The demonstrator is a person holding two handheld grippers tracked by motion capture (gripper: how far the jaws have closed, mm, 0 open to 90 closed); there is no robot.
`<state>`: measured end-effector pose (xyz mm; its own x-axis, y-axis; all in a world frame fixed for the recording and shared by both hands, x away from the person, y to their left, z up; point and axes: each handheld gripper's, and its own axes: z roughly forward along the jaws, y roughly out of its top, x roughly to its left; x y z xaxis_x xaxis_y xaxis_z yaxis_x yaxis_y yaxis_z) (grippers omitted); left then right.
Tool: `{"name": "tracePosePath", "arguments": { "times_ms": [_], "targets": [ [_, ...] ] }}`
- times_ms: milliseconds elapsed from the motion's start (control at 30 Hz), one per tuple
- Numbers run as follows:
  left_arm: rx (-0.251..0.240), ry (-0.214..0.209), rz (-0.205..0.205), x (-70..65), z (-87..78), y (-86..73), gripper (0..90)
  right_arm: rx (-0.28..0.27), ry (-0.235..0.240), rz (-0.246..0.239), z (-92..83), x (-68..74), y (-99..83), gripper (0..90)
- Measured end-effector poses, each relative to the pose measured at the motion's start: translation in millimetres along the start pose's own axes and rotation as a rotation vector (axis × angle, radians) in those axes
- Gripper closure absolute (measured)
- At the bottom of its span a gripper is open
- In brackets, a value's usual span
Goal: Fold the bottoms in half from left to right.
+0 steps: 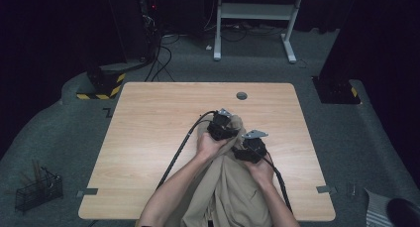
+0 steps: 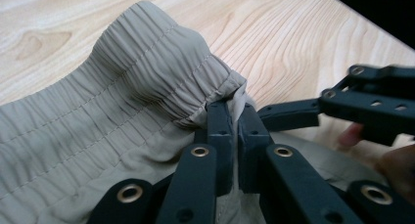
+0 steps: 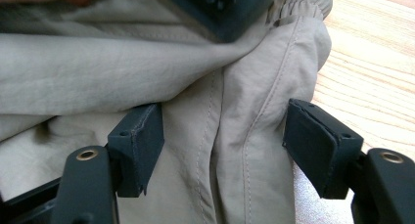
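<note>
**Beige trousers pinched at the waistband**

The beige trousers (image 1: 229, 185) lie on the wooden table (image 1: 148, 138), running from its near edge toward the middle, with the elastic waistband (image 2: 161, 72) farthest from the person. The left gripper (image 2: 234, 128) is clenched on a fold of fabric at the waistband's corner. The right gripper (image 3: 222, 145) stands released, its jaws wide apart with the seamed cloth between them, the pads not pressing it. The two grippers sit close together
</note>
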<state>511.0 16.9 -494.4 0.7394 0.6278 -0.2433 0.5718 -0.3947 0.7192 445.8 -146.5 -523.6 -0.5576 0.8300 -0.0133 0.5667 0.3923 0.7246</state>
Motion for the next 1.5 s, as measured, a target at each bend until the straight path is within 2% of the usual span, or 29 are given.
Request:
{"name": "tracePosePath", "arguments": {
  "times_ms": [167,200,267,300,367,433,467,567,667,733,767,800,833,900,1033,1067,1100,1133,1200,1333,1367,1400,1433,1500],
  "targets": [
    [0.001,0.002,0.013,-0.7,0.9,-1.8,79.6,0.000,-0.001,0.000,0.0,0.1,0.0,31.1],
    [-0.002,0.002,0.026,-3.7,-1.1,-0.8,71.1,0.000,-0.001,0.000,0.0,0.1,0.0,31.1],
    [-0.003,0.006,0.038,-6.1,-3.3,-0.2,67.6,0.000,-0.001,0.000,0.0,0.1,0.0,31.1],
    [-0.003,0.007,0.047,-7.5,-5.2,0.4,60.4,0.000,-0.001,0.000,0.0,0.0,0.0,31.1],
    [-0.016,0.007,0.062,-11.0,-11.0,1.7,55.5,0.000,-0.001,0.000,0.0,0.1,0.0,31.1],
    [-0.050,0.003,0.070,-14.0,-25.4,2.5,51.7,0.000,-0.001,0.001,0.0,0.1,0.0,31.0],
    [-0.050,0.003,0.070,-14.0,-25.4,2.5,50.1,0.000,-0.001,0.001,0.0,0.1,0.0,31.0],
    [-0.087,0.013,0.083,-12.4,-44.5,2.4,46.8,0.000,-0.001,0.001,0.0,0.0,0.0,31.0],
    [-0.104,0.017,0.080,-9.5,-54.4,1.1,44.9,0.000,-0.001,0.001,0.0,0.0,0.0,31.0],
    [-0.126,0.016,0.059,-5.4,-69.4,-5.4,43.9,-0.001,0.000,0.000,0.1,-0.2,0.1,31.0],
    [-0.126,0.016,0.059,-5.4,-69.4,-5.4,43.4,-0.001,0.000,-0.001,0.1,-0.2,0.1,31.0],
    [-0.136,0.015,0.042,-1.6,-79.3,-14.2,43.0,-0.002,0.001,-0.001,0.2,-0.5,0.1,31.0],
    [-0.136,0.015,0.042,-1.6,-79.3,-14.2,42.4,-0.002,0.001,-0.001,0.2,-0.5,0.1,31.0],
    [-0.129,0.021,0.034,3.6,-90.8,-27.6,40.9,0.000,-0.001,0.003,-0.3,-0.5,-0.2,31.0],
    [-0.127,0.017,0.020,8.8,-101.3,-40.2,38.3,0.016,-0.006,0.010,-2.9,-1.1,0.2,30.3],
    [-0.125,0.016,0.010,12.0,-109.5,-48.3,37.4,0.010,-0.008,0.008,-8.4,-0.6,0.1,30.3],
    [-0.125,0.016,0.010,12.0,-109.5,-48.3,36.8,0.010,-0.008,0.008,-8.4,-0.6,0.1,30.3],
    [-0.133,0.015,0.004,13.9,-118.7,-57.5,36.8,-0.010,-0.009,-0.010,-18.6,0.8,0.3,31.1],
    [-0.133,0.011,-0.002,14.0,-122.0,-61.8,36.5,-0.019,-0.006,-0.018,-23.5,1.9,-0.1,31.7],
    [-0.105,-0.010,-0.013,11.3,-130.1,-84.7,36.0,-0.039,0.037,-0.069,-44.5,14.0,-7.8,34.5],
    [-0.105,-0.010,-0.013,11.3,-130.1,-84.7,35.9,-0.039,0.037,-0.069,-44.5,14.0,-7.8,34.5],
    [-0.088,-0.033,-0.027,8.8,-129.1,-95.9,35.9,-0.033,0.070,-0.090,-47.4,20.7,-12.5,35.0],
    [-0.079,-0.041,-0.031,7.4,-128.3,-99.1,36.0,-0.026,0.087,-0.100,-47.3,23.7,-14.9,35.0],
    [-0.066,-0.047,-0.032,5.6,-127.1,-102.9,37.0,-0.021,0.097,-0.107,-47.0,26.0,-16.7,34.9]
  ]
}}
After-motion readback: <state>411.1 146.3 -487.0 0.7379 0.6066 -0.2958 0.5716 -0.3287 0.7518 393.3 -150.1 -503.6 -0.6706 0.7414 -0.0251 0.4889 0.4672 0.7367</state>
